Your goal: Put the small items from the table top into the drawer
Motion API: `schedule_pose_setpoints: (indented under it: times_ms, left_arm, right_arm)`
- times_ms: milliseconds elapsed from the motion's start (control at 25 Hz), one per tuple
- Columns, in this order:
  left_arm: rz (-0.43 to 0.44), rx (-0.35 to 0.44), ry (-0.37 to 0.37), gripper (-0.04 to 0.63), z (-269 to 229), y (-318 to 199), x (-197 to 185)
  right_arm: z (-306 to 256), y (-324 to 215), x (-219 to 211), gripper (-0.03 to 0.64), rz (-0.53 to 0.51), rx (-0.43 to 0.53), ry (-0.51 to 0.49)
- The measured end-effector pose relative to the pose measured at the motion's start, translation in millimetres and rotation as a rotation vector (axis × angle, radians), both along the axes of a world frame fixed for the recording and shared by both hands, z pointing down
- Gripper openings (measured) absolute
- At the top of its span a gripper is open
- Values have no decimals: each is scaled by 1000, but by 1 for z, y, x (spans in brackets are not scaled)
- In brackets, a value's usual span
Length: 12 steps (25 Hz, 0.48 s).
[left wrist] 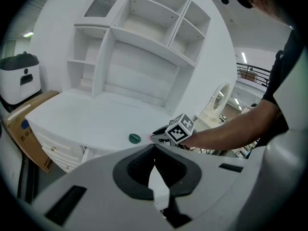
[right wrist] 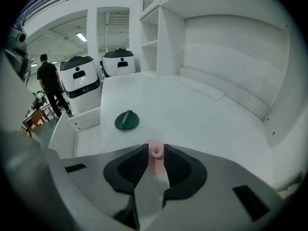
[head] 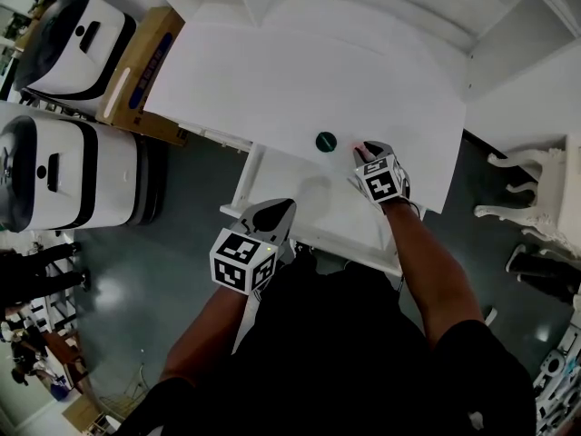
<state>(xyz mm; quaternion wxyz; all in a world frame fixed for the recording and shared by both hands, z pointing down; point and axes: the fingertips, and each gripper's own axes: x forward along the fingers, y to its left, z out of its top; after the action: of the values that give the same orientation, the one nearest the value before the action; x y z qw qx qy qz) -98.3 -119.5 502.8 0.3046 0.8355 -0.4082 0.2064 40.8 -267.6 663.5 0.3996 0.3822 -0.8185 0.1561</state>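
**Right tongs on the pink piece, left tongs shut and empty**

My right gripper view shows what the head view barely gives. The right tongs [right wrist: 155, 150] are clenched on a small pink piece [right wrist: 155, 153], a short tube with a hole in its end. From the head view I see only a trace of pink at the tips of the right tongs [head: 363, 155], near the front edge of the surface [head: 272, 80]. I cannot tell whether the piece is lifted.

A green cap [head: 326, 141] lies just to the left of those tips, apart from them.

In the left gripper view the left tongs [left wrist: 154, 148] are pressed tip to tip with nothing between. The head view places the left tongs [head: 272, 216] over the pulled-out drawer [head: 318, 212].

Shelves [left wrist: 144, 47] stand at the back of the surface. To the left are a box [head: 145, 62] and two white machines [head: 64, 166], and to the right a chair [head: 536, 189].
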Motion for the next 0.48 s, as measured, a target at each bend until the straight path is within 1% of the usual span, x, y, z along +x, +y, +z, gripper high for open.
schedule_pose_setpoints:
  times_ms: [280,480]
  left_arm:
    - [5,-2,3,3,1,2,1]
    - [11,5,7,3,0,2,2]
  right_arm:
    - [1,1,2,89,4,-22,-8]
    - [-3,2,2,67,3,-6,4]
